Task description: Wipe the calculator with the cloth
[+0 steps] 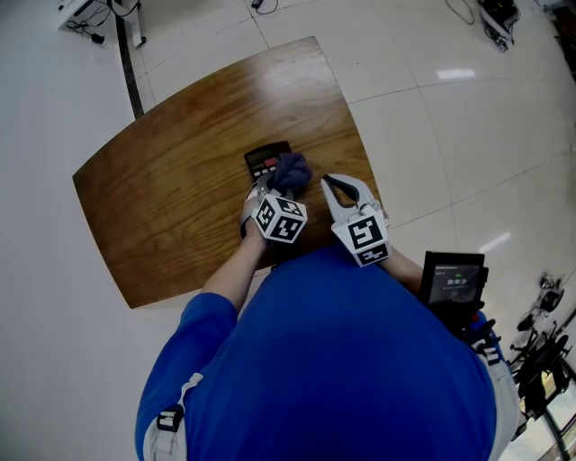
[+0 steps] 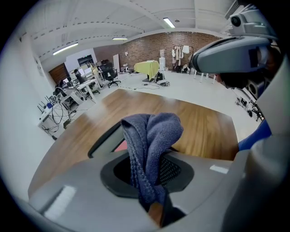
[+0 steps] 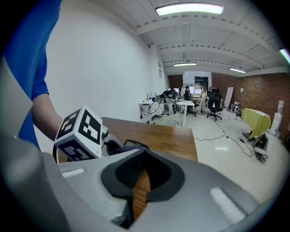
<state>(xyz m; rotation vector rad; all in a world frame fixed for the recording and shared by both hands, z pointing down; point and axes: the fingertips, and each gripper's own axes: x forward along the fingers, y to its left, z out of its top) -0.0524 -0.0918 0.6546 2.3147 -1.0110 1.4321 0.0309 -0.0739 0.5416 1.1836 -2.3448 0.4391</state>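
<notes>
A black calculator (image 1: 266,159) lies on the wooden table (image 1: 171,189), right of its middle. A blue-grey cloth (image 1: 291,171) is bunched on the calculator's near right part. My left gripper (image 1: 270,187) is shut on the cloth (image 2: 152,133), which stands up from between the jaws; the calculator (image 2: 106,139) shows just behind it. My right gripper (image 1: 331,183) hovers just right of the cloth over the table's right edge, shut with nothing held. In the right gripper view, the right gripper (image 3: 140,181) points toward the left gripper's marker cube (image 3: 81,133) and the calculator (image 3: 134,145).
The table's right edge (image 1: 364,153) runs close beside the right gripper, with white floor beyond. A small black device with a screen (image 1: 454,279) sits at the person's right side. Cables and equipment (image 1: 99,18) lie on the floor far left.
</notes>
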